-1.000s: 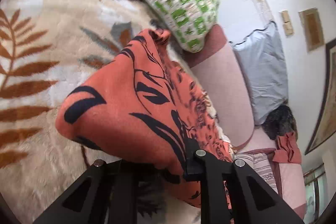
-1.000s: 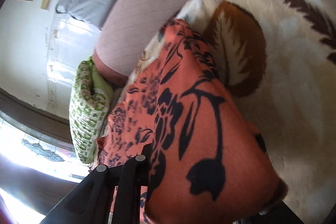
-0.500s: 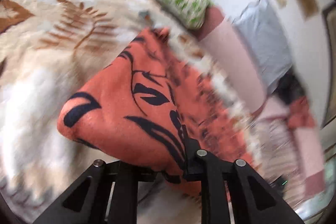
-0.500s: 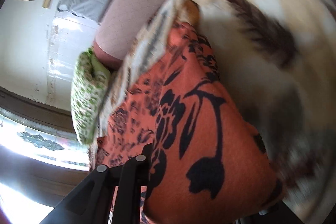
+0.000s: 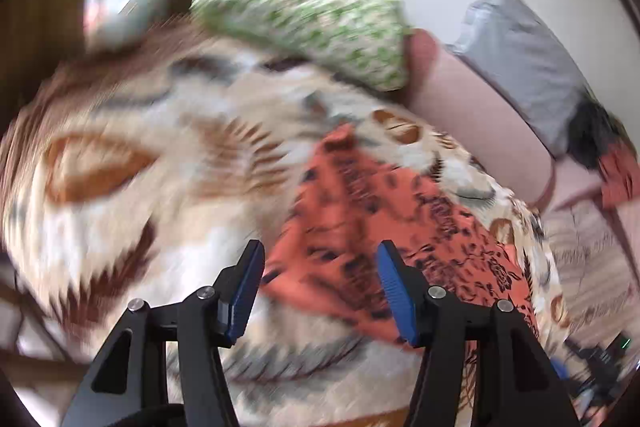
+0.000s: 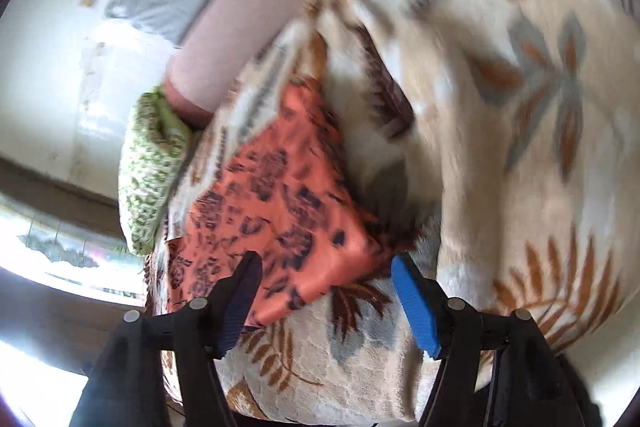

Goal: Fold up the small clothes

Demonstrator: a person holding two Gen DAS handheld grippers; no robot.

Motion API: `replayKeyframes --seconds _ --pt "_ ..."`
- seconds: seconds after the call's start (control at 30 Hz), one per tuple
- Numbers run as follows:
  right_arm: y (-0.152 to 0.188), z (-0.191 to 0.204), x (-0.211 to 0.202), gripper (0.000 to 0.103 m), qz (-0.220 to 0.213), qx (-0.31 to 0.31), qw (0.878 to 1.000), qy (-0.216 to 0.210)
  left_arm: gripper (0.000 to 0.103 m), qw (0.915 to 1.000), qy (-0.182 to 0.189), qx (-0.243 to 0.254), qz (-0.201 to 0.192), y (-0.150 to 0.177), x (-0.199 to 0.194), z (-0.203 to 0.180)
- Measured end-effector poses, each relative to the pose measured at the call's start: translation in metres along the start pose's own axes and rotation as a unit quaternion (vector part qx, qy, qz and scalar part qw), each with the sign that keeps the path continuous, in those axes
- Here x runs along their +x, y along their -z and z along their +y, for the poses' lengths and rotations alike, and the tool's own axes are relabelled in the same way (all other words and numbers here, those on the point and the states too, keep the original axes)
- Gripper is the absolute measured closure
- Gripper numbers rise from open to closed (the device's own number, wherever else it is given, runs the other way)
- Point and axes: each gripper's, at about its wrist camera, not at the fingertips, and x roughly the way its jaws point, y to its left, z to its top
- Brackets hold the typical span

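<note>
An orange garment with a dark floral print (image 5: 360, 223) lies flat on a cream blanket with leaf patterns (image 5: 132, 187). My left gripper (image 5: 320, 291) hovers above its near edge. Its jaws are opening, and the blue pads (image 5: 394, 291) stand apart with nothing pressed between them. In the right wrist view the same garment (image 6: 280, 211) lies below and ahead of my right gripper (image 6: 328, 303). Those jaws are opening too, and the cloth is free of the pads (image 6: 414, 307). Both views are blurred by motion.
A green-and-white patterned pillow (image 5: 312, 23) and a pink bolster (image 5: 472, 123) sit at the far side of the blanket. A grey pillow (image 5: 520, 67) leans on the white wall behind them. More clothes (image 5: 616, 171) lie at the far right. A bright window (image 6: 52, 247) shows at the left.
Both grippers were shut on the orange garment and holding it up. Now both have let go, pulled back and risen, and the garment lies on the blanket.
</note>
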Motion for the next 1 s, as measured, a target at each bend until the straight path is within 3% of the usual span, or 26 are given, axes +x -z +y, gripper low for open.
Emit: replayKeyframes --seconds 0.1,0.17,0.27,0.33,0.37,0.5,0.7,0.8,0.9,1.0 --pt "-0.004 0.02 0.014 0.054 0.0 -0.035 0.999 -0.01 0.038 0.9992 0.008 0.039 -0.006 -0.008 0.024 -0.033" --pt "-0.006 0.03 0.04 0.056 0.011 -0.046 0.999 -0.008 0.038 0.9985 -0.018 0.051 0.004 -0.01 0.047 -0.044" --pt "-0.009 0.026 0.077 0.059 0.029 -0.019 0.999 0.002 0.038 0.9962 -0.061 0.04 0.047 -0.008 0.086 -0.039" --pt "-0.009 0.011 0.096 0.059 0.04 0.003 0.999 0.037 0.038 0.991 -0.093 0.025 0.093 0.002 0.11 -0.021" --pt "-0.011 0.001 0.103 0.069 0.048 0.016 0.997 0.051 0.038 0.9889 -0.098 0.027 0.108 0.007 0.118 -0.014" --pt "-0.022 -0.02 0.106 0.071 0.074 0.063 0.995 0.015 0.035 0.9864 -0.108 0.073 0.1 0.015 0.123 -0.015" --pt "-0.058 0.007 0.102 0.068 0.033 0.046 0.998 -0.002 0.033 0.996 -0.072 0.015 0.05 -0.008 0.106 -0.016" --pt "-0.088 0.022 0.118 0.068 0.023 0.038 0.999 0.014 0.028 0.9958 -0.087 -0.012 0.028 -0.011 0.118 -0.006" --pt "-0.115 0.034 0.153 0.068 0.027 0.042 0.998 0.029 0.028 0.9919 -0.108 -0.033 0.059 -0.002 0.136 0.006" --pt "-0.135 0.031 0.199 0.068 0.049 0.056 0.995 0.064 0.026 0.9928 -0.107 -0.024 0.05 -0.004 0.135 0.005"
